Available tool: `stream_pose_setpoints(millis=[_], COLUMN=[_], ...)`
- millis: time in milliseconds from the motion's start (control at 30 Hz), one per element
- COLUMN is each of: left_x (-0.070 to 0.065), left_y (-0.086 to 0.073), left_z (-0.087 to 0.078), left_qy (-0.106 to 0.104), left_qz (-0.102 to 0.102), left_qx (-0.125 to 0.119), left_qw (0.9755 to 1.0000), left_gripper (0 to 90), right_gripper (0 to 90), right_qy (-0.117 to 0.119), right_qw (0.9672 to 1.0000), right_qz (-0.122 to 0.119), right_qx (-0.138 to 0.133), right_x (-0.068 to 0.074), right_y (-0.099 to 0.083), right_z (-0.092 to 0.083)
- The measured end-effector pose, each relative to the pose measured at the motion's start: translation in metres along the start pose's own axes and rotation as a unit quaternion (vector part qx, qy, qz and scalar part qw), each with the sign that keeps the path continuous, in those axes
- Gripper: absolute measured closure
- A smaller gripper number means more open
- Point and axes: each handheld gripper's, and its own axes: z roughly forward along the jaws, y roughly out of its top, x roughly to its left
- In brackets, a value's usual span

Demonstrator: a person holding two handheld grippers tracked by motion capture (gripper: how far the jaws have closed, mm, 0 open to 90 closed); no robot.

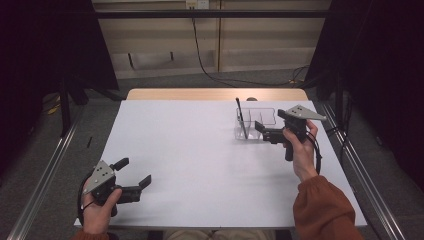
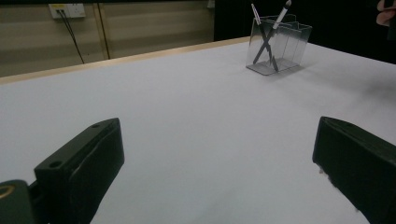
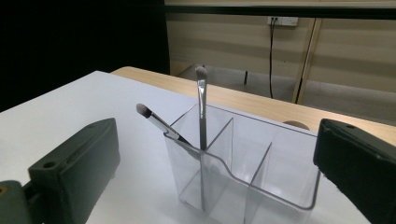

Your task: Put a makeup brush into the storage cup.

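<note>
A clear plastic organizer (image 1: pixel 262 122) with dividers stands on the white table (image 1: pixel 200 150) at the back right. Two slim makeup brushes (image 3: pixel 201 112) stand crossed in one end compartment, handles down; one is upright, the other (image 3: pixel 159 120) tilts. My right gripper (image 1: pixel 269 121) hovers right next to the organizer (image 3: pixel 261 186), open, with the box just ahead between its wide jaws and nothing held. My left gripper (image 1: pixel 132 172) is open and holds nothing near the front left corner, far from the organizer (image 2: pixel 278 44).
A wooden strip (image 1: pixel 215 94) runs along the table's far edge. Metal rails (image 1: pixel 45 170) flank the table on both sides. A black cable (image 1: pixel 210 70) trails down the back wall and across the floor. Broad bare tabletop lies between the two grippers.
</note>
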Motion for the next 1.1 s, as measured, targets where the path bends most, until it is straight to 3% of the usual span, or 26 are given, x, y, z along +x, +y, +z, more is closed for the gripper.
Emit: stream_pose_setpoints(millis=[133, 200, 333, 433, 633, 700, 833, 1100], left_x=[0.000, 0.000, 0.000, 0.000, 0.000, 0.000, 0.000, 0.001], left_y=[0.000, 0.000, 0.000, 0.000, 0.000, 0.000, 0.000, 0.000], left_z=[0.000, 0.000, 0.000, -0.001, -0.001, -0.001, -0.002, -0.001], left_qy=[0.001, 0.001, 0.002, 0.003, 0.005, 0.006, 0.007, 0.009], left_qz=[0.001, 0.001, -0.001, 0.000, -0.001, -0.003, -0.002, -0.006], left_qx=[-0.001, 0.000, -0.001, -0.001, -0.003, -0.003, -0.003, -0.006], left_qw=[1.0000, 1.0000, 1.0000, 1.0000, 1.0000, 1.0000, 1.0000, 0.9999], left_gripper=[2.2, 2.2, 2.2, 2.2, 2.2, 2.2, 2.2, 2.2], right_gripper=[0.0, 0.3, 0.2, 0.6, 0.9, 0.2, 0.7, 1.1], right_qy=[-0.008, -0.014, -0.007, -0.020, -0.017, -0.013, -0.015, -0.025], right_qw=[0.9999, 0.9999, 0.9998, 0.9997, 0.9998, 0.9997, 0.9997, 0.9992], right_qz=[-0.004, -0.002, -0.001, -0.011, -0.008, -0.016, -0.010, -0.027], right_qx=[0.015, 0.005, 0.020, 0.005, 0.003, 0.016, 0.013, 0.014], right_x=[-0.002, -0.003, -0.003, -0.001, 0.001, 0.003, 0.004, 0.007], right_y=[-0.004, -0.008, -0.015, -0.018, -0.023, -0.026, -0.034, -0.052], right_z=[-0.010, -0.015, -0.024, -0.034, -0.048, -0.052, -0.058, -0.077])
